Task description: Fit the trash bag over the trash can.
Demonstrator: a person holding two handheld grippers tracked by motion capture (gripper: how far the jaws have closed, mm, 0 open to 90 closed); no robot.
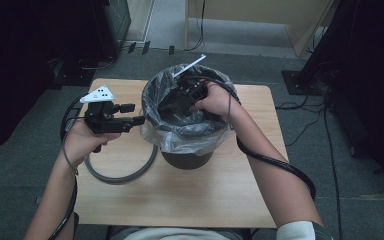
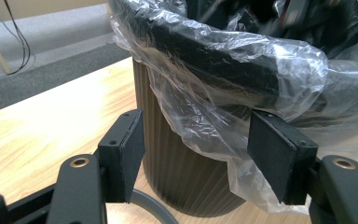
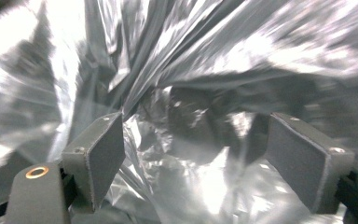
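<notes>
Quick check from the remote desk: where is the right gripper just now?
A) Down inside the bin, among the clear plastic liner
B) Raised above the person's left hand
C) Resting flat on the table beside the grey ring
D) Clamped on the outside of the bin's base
A: in the high view the right gripper reaches into the mouth of the bin, and its own view shows open jaws facing crinkled liner.
</notes>
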